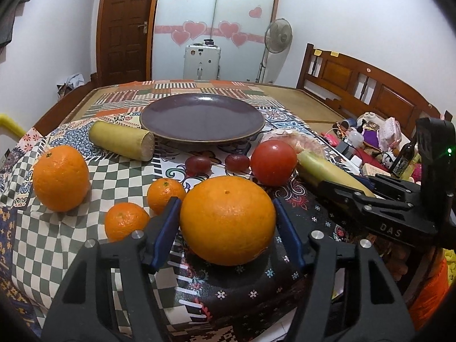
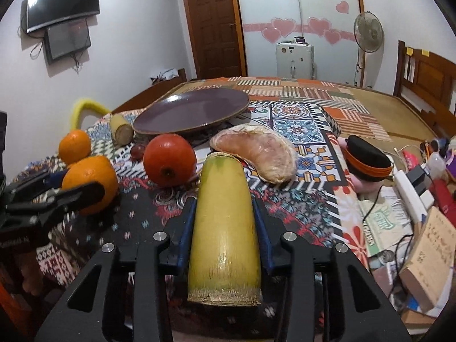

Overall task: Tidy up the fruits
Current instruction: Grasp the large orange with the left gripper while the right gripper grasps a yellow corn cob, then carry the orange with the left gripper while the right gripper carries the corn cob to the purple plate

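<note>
My left gripper [image 1: 226, 213] has its blue pads on both sides of a large orange [image 1: 228, 221] that rests on the patterned cloth. My right gripper [image 2: 225, 216] is shut on a yellow-green sugarcane piece [image 2: 225, 228]; it also shows in the left wrist view [image 1: 330, 171]. A dark purple plate [image 1: 202, 119] sits empty behind the fruit. Another large orange [image 1: 60, 178], two small tangerines [image 1: 126, 221] [image 1: 166, 191], two red grapes [image 1: 198, 164] [image 1: 237, 162], a red tomato [image 1: 273, 162], a second sugarcane piece [image 1: 122, 141] and a peeled pomelo segment [image 2: 253, 151] lie around.
The cloth covers a bed with a wooden headboard [image 1: 364, 82]. At the right lie a plush toy with a black cap [image 2: 366, 159], a power strip [image 2: 410, 191], books and cables. A yellow curved object [image 2: 85, 108] stands at the left edge.
</note>
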`<state>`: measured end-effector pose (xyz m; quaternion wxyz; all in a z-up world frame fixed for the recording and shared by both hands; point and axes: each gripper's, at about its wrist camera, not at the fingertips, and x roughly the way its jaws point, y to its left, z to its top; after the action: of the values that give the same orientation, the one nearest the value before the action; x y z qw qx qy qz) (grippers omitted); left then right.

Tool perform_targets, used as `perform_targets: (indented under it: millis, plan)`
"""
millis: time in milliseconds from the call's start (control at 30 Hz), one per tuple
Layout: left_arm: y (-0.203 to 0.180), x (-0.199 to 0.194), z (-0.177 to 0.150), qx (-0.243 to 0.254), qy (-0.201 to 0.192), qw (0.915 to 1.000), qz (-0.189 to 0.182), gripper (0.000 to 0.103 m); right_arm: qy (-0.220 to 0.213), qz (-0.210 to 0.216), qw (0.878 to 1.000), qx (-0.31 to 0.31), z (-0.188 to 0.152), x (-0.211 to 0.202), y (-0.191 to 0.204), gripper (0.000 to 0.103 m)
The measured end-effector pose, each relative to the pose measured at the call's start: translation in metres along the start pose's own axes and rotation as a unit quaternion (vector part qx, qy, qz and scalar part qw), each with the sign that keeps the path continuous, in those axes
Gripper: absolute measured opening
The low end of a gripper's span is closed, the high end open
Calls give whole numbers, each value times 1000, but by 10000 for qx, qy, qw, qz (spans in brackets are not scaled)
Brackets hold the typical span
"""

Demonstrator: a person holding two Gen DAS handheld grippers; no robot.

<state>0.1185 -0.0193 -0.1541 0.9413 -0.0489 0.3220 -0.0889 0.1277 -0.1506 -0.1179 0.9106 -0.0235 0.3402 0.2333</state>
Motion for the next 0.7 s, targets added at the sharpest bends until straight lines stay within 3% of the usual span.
perform_targets:
  millis: [433,700]
  plan:
    - [0,3,3,71,178,9998,-33,65,282,-51,9995,-96,7,11,-2,35]
    - [2,-13,14,49,2,10000,-11,64,-125,-36,9998,-146,20,-12,5,35]
